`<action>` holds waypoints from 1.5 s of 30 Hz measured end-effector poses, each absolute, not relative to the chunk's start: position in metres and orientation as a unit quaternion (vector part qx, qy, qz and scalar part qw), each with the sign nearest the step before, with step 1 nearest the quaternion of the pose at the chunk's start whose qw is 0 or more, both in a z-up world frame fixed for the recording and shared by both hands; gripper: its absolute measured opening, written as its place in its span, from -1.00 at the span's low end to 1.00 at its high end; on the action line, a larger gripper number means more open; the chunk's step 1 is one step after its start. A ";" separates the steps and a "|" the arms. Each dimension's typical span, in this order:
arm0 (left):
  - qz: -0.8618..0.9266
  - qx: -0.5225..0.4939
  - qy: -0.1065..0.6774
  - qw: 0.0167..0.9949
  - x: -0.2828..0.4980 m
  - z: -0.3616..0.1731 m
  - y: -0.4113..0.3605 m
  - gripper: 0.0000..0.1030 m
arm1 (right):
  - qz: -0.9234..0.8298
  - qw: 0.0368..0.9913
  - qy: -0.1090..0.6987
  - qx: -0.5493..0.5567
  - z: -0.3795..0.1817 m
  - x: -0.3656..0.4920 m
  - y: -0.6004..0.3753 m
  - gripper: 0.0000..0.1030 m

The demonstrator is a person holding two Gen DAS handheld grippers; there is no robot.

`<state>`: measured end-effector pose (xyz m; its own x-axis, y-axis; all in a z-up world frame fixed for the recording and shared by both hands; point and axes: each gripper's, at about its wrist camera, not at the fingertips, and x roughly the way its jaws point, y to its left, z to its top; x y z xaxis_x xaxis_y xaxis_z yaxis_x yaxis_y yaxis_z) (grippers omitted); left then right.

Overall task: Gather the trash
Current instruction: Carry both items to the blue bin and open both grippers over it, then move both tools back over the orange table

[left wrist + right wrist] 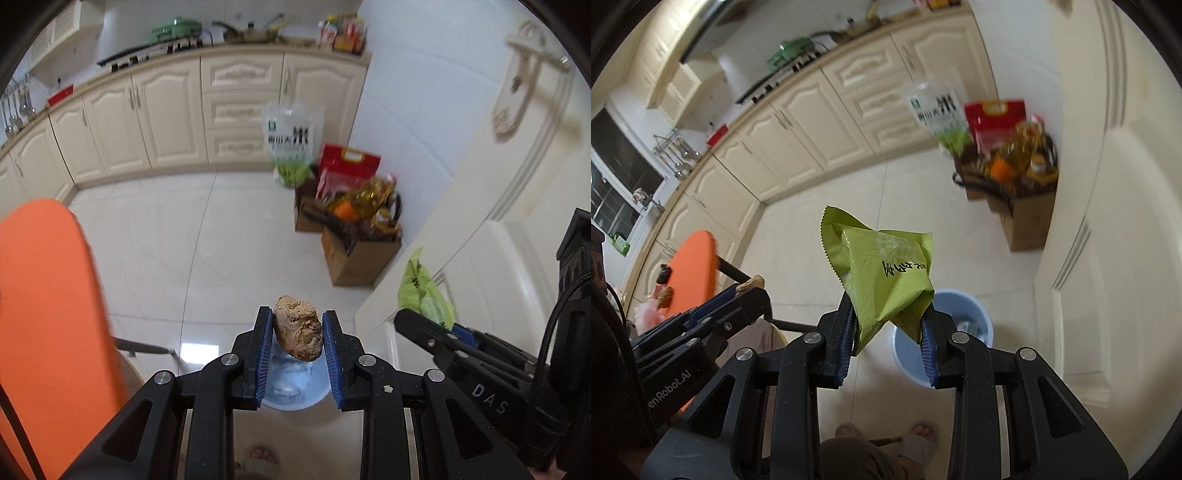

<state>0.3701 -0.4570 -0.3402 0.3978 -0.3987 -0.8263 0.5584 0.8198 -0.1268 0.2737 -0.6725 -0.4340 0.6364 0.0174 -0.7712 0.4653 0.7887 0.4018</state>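
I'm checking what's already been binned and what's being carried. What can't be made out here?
- Blue bin contents: left wrist view, hidden behind the brown lump and left gripper; right wrist view, mostly behind the green wrapper in the right gripper.
- Rice bag print: blurred.

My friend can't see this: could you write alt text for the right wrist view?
The right hand-held gripper pinches a crumpled green wrapper above a blue bin on a pale kitchen floor; cream cabinets curve behind.
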 end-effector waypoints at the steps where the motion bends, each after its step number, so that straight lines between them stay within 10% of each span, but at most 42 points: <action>1: -0.287 0.088 0.473 0.828 0.375 -0.345 -0.464 -0.56 | -0.130 0.850 0.410 0.303 -0.443 0.277 -0.676 -0.44; 11: -0.264 0.107 0.525 0.802 0.501 -0.359 -0.571 -0.53 | -0.125 0.813 0.457 0.339 -0.518 0.309 -0.700 -0.43; 14: -0.249 0.124 0.537 0.796 0.534 -0.374 -0.600 0.01 | -0.128 0.802 0.470 0.345 -0.537 0.317 -0.708 -0.34; 18: -0.234 0.125 0.539 0.799 0.548 -0.379 -0.617 0.55 | -0.136 0.791 0.474 0.361 -0.555 0.318 -0.717 0.24; 26: -0.228 0.138 0.524 0.809 0.522 -0.374 -0.614 0.73 | -0.165 0.784 0.453 0.391 -0.554 0.295 -0.731 1.00; 45: -0.262 0.100 0.400 0.873 0.390 -0.253 -0.490 0.82 | -0.199 0.857 0.368 0.302 -0.384 0.242 -0.659 1.00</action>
<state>0.3902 -0.4899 -0.2527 0.5428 -0.3775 -0.7502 0.5374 0.8426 -0.0351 0.2422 -0.6588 -0.3842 0.6505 -0.1183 -0.7502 0.5628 0.7383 0.3716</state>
